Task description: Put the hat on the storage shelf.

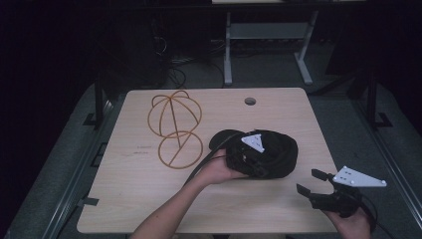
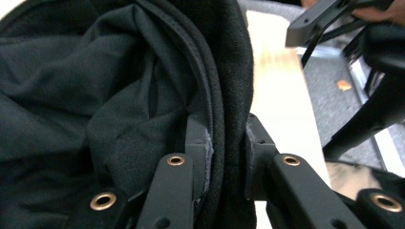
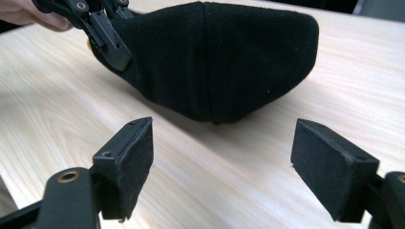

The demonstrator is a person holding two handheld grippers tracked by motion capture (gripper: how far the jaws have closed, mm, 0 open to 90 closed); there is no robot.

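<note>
High view: black cap (image 1: pixel 271 152) lies right of the middle of the wooden table (image 1: pixel 124 199), toward the near edge, with the left gripper (image 1: pixel 249 158) set against its near left rim and the person's left hand (image 1: pixel 219 172) behind it. Wire cap frame (image 1: pixel 174 128), a domed cage on a ring, lies apart from the cap toward the far left corner. Right gripper (image 1: pixel 312 181) hovers at the near right corner, its jaws wide and holding nothing, pointed at the cap.

Left gripper view: left gripper (image 2: pixel 228 143) has its jaws drawn narrow, clamping the cap's brim edge and seam (image 2: pixel 224 95) between the pads; dark lining (image 2: pixel 71 95) gathers at the left, and a strip of table runs behind at the right.

Right gripper view: right gripper (image 3: pixel 222 167) stands spread over bare table, nothing between the pads. Beyond it the cap (image 3: pixel 215 57) appears tilted, its far left side raised by the left gripper (image 3: pixel 107 40) while its lower edge seems to rest on the table.

Progress, as judged: the grasp on the cap is made and a lift seems begun; the cap is not yet on the wire frame, so carrying it there, probably with a second grasp from the right, remains.
</note>
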